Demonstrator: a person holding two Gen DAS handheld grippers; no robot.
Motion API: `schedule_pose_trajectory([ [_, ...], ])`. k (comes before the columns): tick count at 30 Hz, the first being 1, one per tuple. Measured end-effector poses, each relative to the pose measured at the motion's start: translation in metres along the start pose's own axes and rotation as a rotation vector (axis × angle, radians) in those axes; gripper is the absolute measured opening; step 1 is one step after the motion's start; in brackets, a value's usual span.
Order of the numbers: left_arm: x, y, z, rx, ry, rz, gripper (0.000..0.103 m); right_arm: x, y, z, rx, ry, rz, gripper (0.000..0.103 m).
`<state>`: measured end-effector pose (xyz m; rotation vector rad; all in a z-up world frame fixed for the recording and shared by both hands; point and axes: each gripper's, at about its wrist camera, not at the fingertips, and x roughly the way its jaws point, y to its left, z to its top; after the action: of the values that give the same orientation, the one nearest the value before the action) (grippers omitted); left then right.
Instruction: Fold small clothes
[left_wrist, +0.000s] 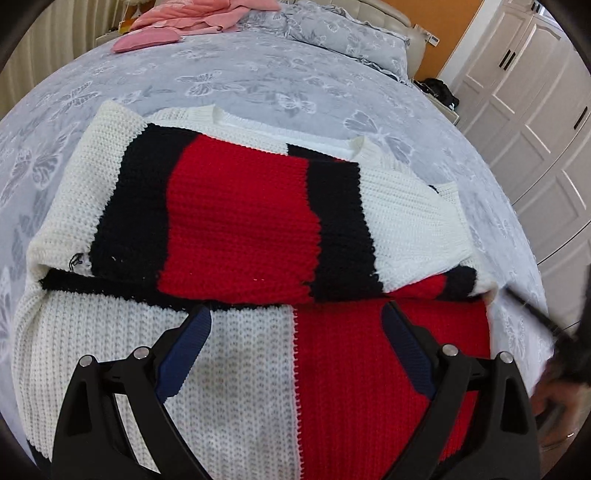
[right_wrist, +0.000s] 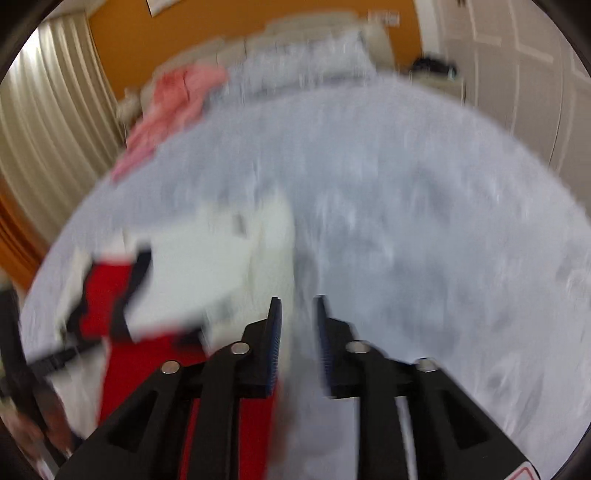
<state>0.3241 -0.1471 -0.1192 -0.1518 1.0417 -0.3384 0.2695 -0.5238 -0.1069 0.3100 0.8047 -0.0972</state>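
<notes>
Left claw (left_wrist: 297, 314) gapes above knitted sweater (left_wrist: 236, 221) lying on bed (left_wrist: 258, 74).

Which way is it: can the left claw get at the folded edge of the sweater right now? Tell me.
Probably yes. The left claw is open and hovers over the sweater, its fingertips right at the folded edge. Nothing lies between them.

A bed (left_wrist: 258, 74) with grey butterfly-print cover carries a red, black and white knitted sweater (left_wrist: 240, 229) beneath the left claw (left_wrist: 295, 321), with pink clothes (left_wrist: 192, 18) far beyond.
</notes>
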Motion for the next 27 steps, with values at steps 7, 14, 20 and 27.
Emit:
schedule_pose_trajectory([
  [7, -0.002, 0.007, -0.005, -0.028, -0.006, -0.016, 0.091, 0.124, 0.013, 0.056, -0.014, 0.173, -0.054, 0.033],
  [14, -0.02, 0.023, -0.003, 0.043, -0.055, 0.011, 0.091, 0.144, -0.031, 0.058, 0.139, 0.188, -0.124, 0.0],
  [20, -0.038, 0.066, -0.001, -0.04, -0.072, 0.001, 0.091, 0.059, 0.02, 0.067, 0.048, -0.013, -0.026, 0.011],
  [27, -0.047, 0.153, 0.01, -0.346, -0.125, -0.074, 0.094, 0.095, 0.252, 0.058, -0.324, 0.154, 0.341, 0.04],
])
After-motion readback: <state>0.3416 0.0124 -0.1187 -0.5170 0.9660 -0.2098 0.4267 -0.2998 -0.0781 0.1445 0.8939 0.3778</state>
